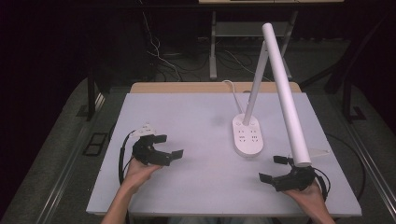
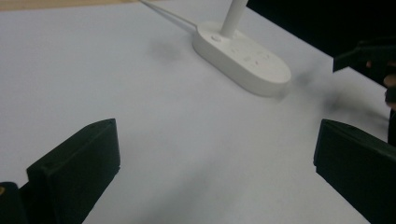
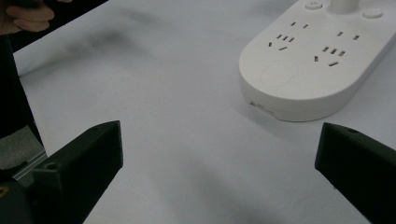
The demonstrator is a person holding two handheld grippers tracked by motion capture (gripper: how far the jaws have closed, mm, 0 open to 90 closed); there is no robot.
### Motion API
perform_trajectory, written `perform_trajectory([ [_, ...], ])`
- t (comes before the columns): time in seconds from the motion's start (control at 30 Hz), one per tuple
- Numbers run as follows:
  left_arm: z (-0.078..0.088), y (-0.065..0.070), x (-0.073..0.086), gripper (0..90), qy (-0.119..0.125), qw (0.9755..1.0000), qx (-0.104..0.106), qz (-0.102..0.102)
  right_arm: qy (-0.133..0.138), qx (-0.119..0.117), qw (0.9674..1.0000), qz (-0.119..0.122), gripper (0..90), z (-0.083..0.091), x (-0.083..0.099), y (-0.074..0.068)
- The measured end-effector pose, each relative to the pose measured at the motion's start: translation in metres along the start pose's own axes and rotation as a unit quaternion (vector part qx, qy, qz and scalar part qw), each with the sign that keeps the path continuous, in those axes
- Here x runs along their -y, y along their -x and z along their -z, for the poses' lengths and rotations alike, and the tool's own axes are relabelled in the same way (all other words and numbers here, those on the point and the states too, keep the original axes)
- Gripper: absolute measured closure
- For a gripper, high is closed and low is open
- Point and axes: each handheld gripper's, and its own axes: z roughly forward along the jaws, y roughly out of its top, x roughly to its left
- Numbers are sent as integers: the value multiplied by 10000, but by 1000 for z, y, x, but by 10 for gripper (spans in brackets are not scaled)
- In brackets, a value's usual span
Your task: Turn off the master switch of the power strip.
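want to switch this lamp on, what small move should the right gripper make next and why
Probably ease the right gripper forward toward the lamp base. Its jaws stand wide open with nothing between them, low over the table just short of the base's near end. The round button sits on the far end by the stem, so it must travel past the sockets first. Whether that button is the switch is a guess.

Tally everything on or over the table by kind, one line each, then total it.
White desk lamp with socket base: 1
Black claws: 2, left claw and right claw, both open and empty
White power cord: 1
Total: 4
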Motion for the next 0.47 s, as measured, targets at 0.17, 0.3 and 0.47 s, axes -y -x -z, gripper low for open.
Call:
perform_trajectory([
  [0.17, 4, 6, 18, 0, -21, 10000, -16, 52, -17, 3, 10000, 14, 2, 0, 0, 0],
  [0.3, 11, 10, 29, 0, 49, 9999, -54, 76, -13, 3, 10000, 0, 2, 0, 0, 0],
  [0.47, 16, 14, 39, 1, 71, 9999, -88, 45, -36, 0, 10000, 24, 2, -1, 0, -1],
])
